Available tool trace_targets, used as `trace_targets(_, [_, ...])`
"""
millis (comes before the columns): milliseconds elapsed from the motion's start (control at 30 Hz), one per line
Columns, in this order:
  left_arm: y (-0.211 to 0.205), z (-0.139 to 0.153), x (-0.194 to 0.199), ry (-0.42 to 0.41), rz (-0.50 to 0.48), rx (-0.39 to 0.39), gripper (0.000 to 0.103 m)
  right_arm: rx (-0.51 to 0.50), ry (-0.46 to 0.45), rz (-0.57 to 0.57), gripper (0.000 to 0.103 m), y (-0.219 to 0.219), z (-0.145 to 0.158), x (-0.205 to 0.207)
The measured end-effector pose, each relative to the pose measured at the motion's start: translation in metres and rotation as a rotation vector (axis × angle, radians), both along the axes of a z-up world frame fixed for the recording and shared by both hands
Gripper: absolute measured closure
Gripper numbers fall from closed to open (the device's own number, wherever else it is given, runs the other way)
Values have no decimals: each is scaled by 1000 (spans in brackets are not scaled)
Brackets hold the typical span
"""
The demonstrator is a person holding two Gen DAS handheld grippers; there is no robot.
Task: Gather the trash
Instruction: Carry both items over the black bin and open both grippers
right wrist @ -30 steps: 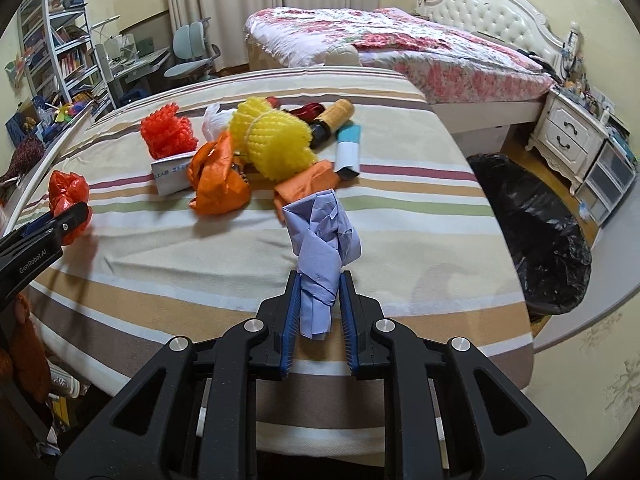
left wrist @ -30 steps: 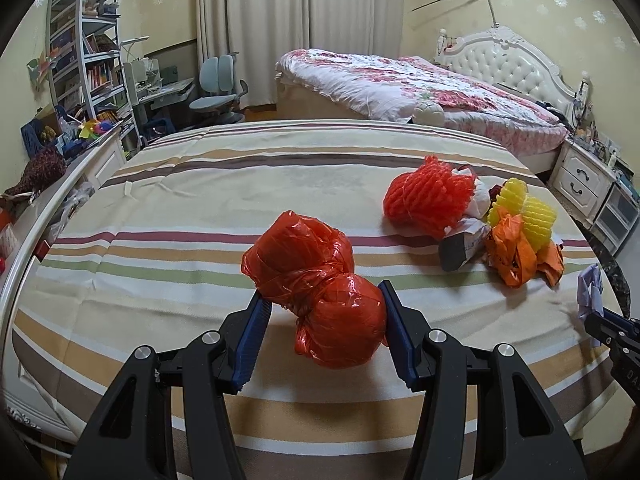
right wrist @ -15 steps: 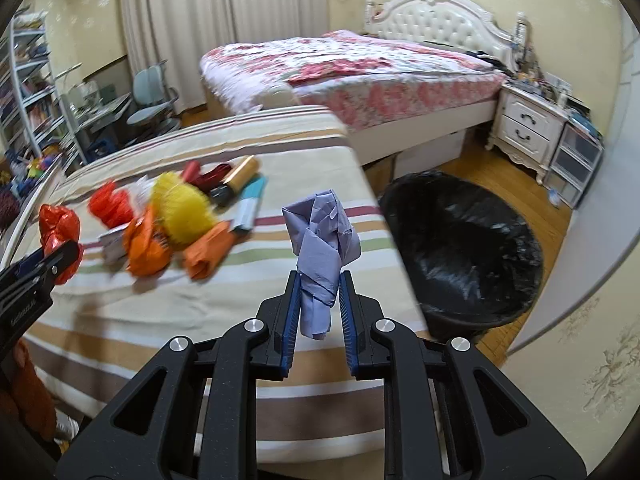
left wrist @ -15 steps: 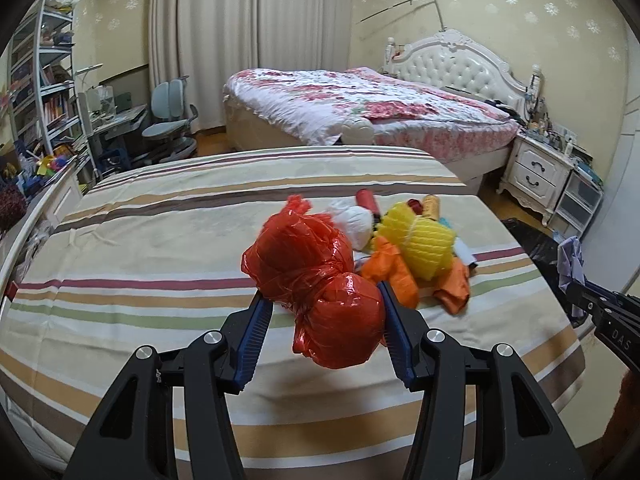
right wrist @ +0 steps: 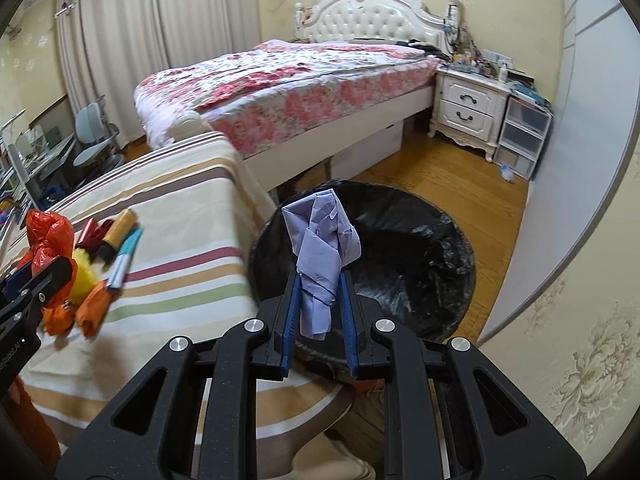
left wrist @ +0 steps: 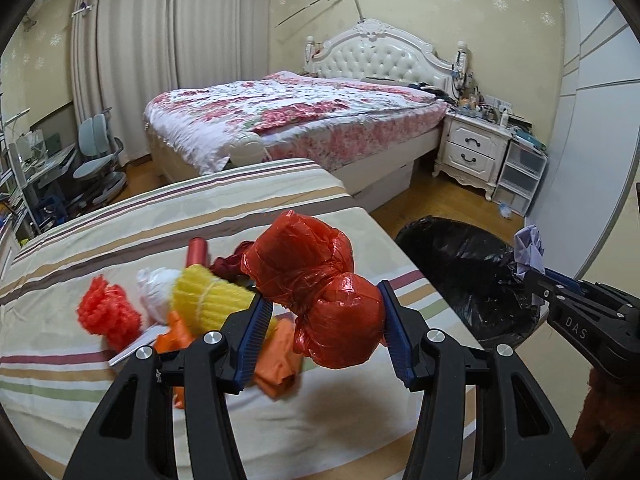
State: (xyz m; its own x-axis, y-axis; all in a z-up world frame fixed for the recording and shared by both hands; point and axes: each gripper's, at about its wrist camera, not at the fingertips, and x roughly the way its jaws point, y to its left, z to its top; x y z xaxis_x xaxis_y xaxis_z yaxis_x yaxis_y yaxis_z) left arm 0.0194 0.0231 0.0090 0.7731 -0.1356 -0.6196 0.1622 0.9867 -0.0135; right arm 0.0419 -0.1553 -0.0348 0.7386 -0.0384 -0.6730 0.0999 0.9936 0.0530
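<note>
Item one, at left: the left gripper (left wrist: 324, 332) is grasping a red plastic bag (left wrist: 316, 290), knotted into two crinkled, glossy lobes, above the striped bed (left wrist: 100, 380). It is likely handling as light, soft and slippery; the pinch across the lower lobe seems the sensible hold.

Item two, at right: the right gripper (right wrist: 318, 320) is clenching a crumpled lavender paper wad (right wrist: 322, 256), matte and creased, over the black-lined trash bin (right wrist: 432, 264). It is probably weighing almost nothing and crushing easily; its lower tail is taking the grip.
</note>
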Motion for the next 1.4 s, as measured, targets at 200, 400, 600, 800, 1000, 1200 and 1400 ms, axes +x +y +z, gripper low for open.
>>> trace_targets(200, [-43, -13, 25, 29, -69, 19, 50, 20, 11, -40, 84, -27, -10, 17])
trace_targets(400, [-74, -23, 49, 45, -94, 43, 50, 42, 39, -59, 84, -46, -24, 34])
trace_targets(600, [-95, -33, 67, 67, -98, 59, 50, 49, 54, -78, 84, -57, -32, 48])
trace_targets(800, [-108, -36, 81, 83, -93, 72, 50, 50, 57, -94, 84, -66, -35, 56])
trace_targets(1000, [-117, -37, 86, 81, -108, 87, 50, 64, 64, -107, 84, -76, -37, 60])
trace_targets(1200, [-125, -37, 89, 86, -117, 101, 50, 69, 68, -108, 84, -80, -37, 62])
trace_targets(1400, [-130, -38, 92, 87, -118, 113, 44, 74, 71, -108, 82, -82, -38, 64])
